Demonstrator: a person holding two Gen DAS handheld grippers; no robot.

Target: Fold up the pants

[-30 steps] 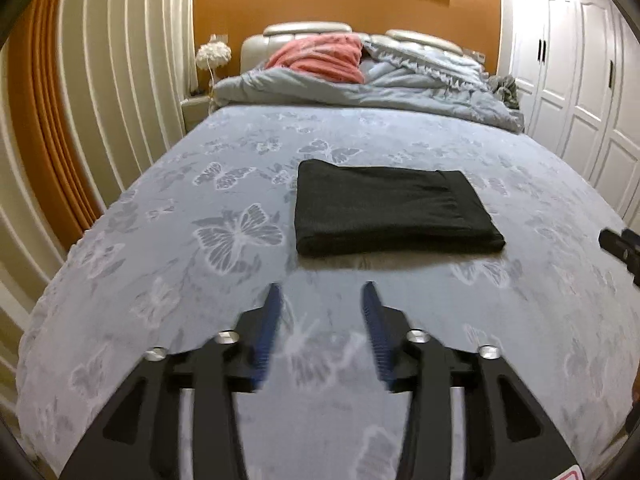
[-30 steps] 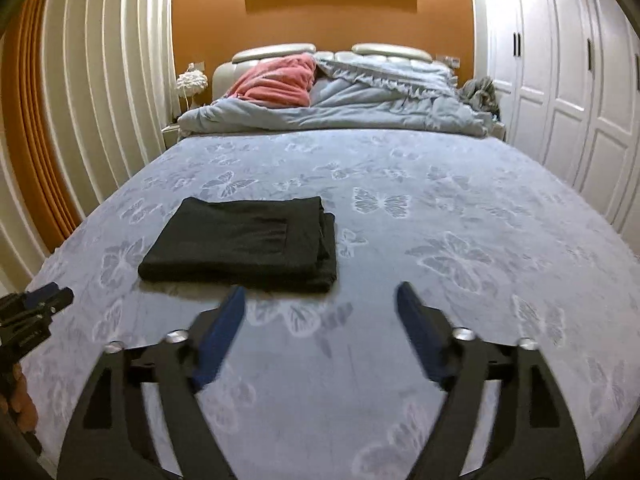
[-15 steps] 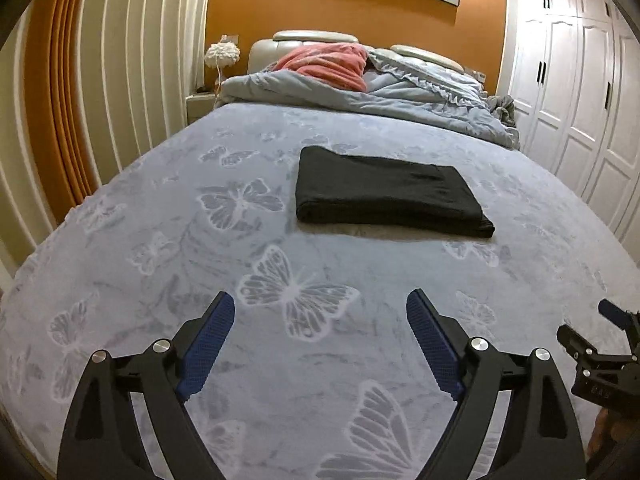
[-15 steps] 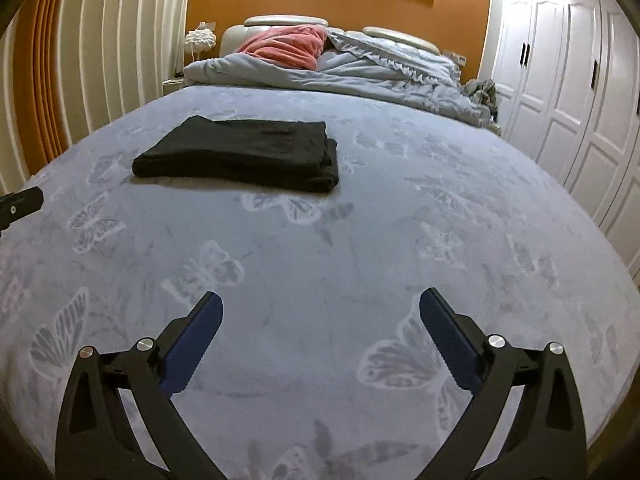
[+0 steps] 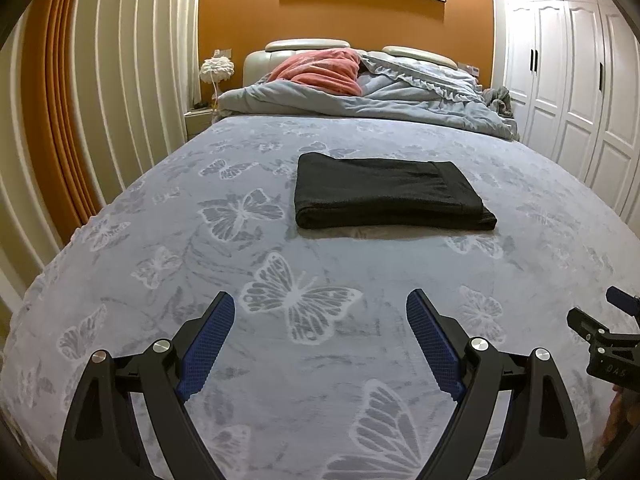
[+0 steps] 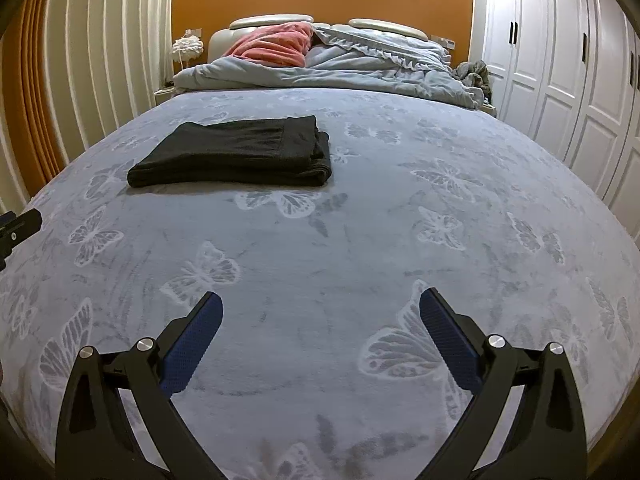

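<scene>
The black pants (image 5: pixel 384 190) lie folded into a flat rectangle on the grey butterfly-print bedspread (image 5: pixel 160 220), mid-bed. In the right wrist view the pants (image 6: pixel 236 152) sit ahead and to the left. My left gripper (image 5: pixel 320 312) is open and empty, held low near the foot of the bed, well short of the pants. My right gripper (image 6: pixel 320 312) is open and empty, also near the foot, to the right of the left one. Its tip shows in the left wrist view (image 5: pixel 600 332).
A bunched grey duvet (image 5: pixel 360 100) and a pink blanket (image 5: pixel 320 70) lie at the headboard. A nightstand with a white lamp (image 5: pixel 216 70) stands at the left of the bed. White wardrobe doors (image 5: pixel 580 80) line the right wall, curtains (image 5: pixel 100 100) the left.
Both grippers have pulled back from the pants toward the foot of the bed. The left gripper's jaws opened wide. The pants have not moved.
</scene>
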